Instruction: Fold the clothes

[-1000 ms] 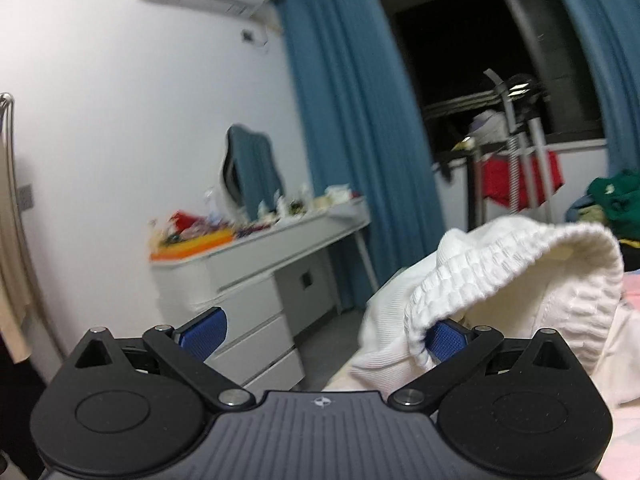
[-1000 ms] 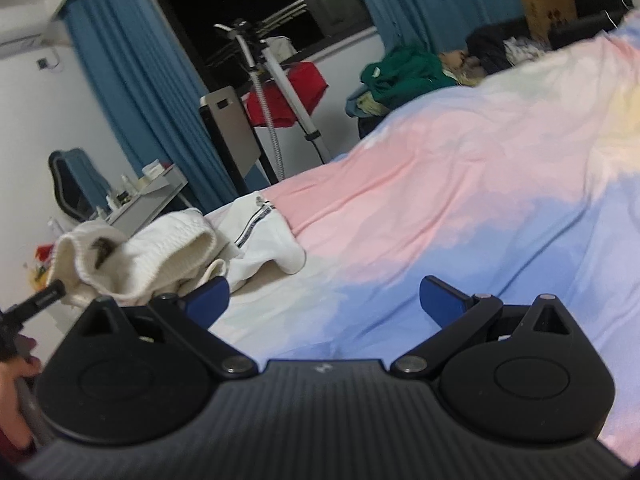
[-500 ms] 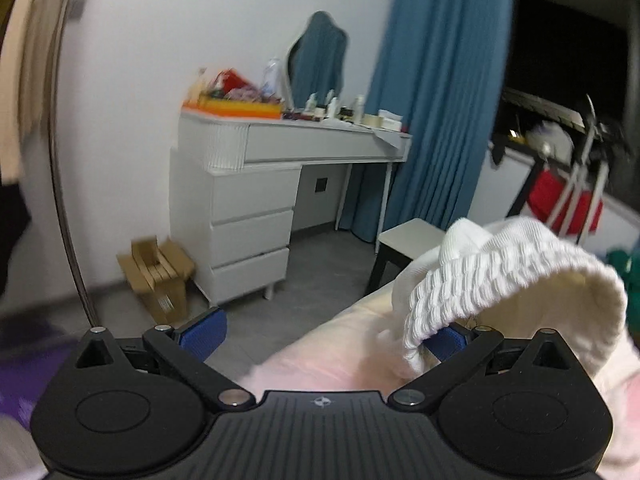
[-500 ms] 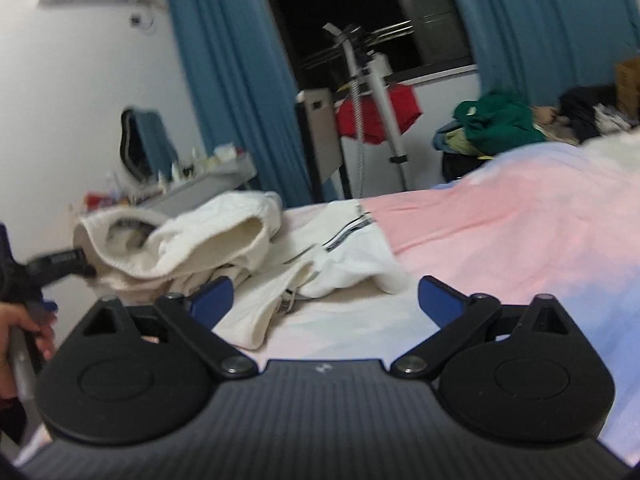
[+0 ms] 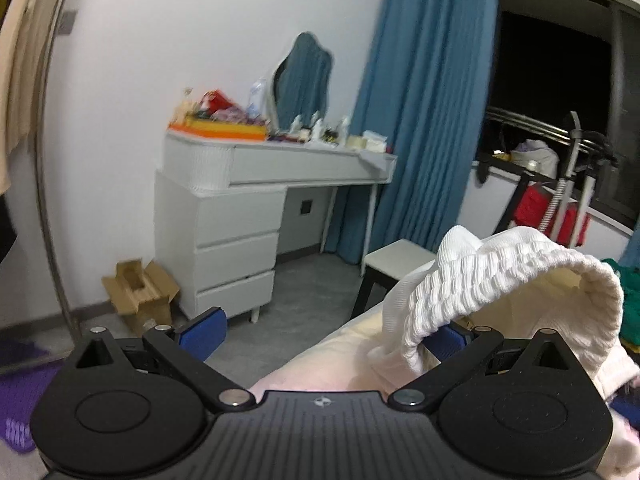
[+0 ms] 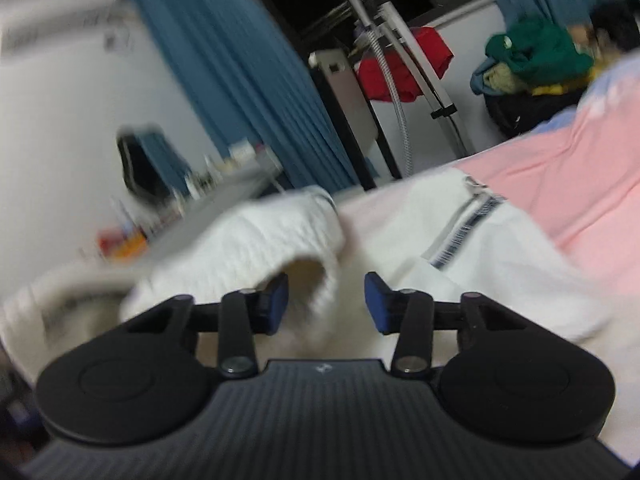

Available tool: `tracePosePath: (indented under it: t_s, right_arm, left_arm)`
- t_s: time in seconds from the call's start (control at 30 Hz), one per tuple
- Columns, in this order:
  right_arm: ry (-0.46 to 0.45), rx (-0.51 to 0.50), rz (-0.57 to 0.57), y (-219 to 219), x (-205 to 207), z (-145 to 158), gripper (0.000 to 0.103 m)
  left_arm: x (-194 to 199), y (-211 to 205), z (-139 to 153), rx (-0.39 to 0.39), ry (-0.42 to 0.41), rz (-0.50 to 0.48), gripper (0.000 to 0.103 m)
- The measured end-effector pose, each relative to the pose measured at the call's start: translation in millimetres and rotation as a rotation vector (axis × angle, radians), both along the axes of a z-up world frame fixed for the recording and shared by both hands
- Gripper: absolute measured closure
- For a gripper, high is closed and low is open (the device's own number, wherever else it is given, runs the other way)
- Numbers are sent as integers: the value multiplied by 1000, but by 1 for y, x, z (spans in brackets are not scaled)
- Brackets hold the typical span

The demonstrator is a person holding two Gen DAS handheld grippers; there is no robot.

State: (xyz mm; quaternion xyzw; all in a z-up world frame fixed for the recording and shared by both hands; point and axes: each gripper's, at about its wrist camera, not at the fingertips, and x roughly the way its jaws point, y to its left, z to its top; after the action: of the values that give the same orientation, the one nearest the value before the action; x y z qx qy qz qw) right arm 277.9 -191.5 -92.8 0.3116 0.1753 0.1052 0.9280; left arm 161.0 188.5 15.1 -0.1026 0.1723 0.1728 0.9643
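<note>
A white garment with a ribbed cuff or hem [image 5: 500, 280] lies at the bed's edge; its ribbed band drapes over the right finger of my left gripper [image 5: 324, 334], whose jaws stand wide open. In the right wrist view the same garment [image 6: 260, 248] spreads over the pink and blue bedsheet [image 6: 560, 184], with a dark-trimmed zipper [image 6: 464, 228]. My right gripper [image 6: 326, 300] is partly closed, with the ribbed band between its fingers but not pinched.
A white dresser [image 5: 224, 216] with clutter stands by the wall. A white stool [image 5: 400, 256], a cardboard box [image 5: 140, 292], blue curtains [image 5: 424, 100] and a drying rack with red cloth [image 6: 404, 64] are beyond the bed. Green clothes [image 6: 536, 52] are piled far right.
My right gripper moved in close to the garment's ribbed band and its jaws narrowed from wide open. My left gripper's view swung slightly; it stays open with the band over its right finger.
</note>
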Motion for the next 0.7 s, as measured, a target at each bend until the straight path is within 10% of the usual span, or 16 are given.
tracePosePath:
  t_s: [0.13,0.3,0.7]
  right_arm:
    - [-20,129,-2,0,27,-10,60]
    - [13,172,-20,3,35,-2,89]
    - [-122,63,-56,-24,-90,63,92]
  left_arm:
    - [-3,-19,-4,64,-40,-55,2]
    - [-8,-41,-9,130,-53,-116,4]
    - [-62,-119,-21,270,-81,-345,5]
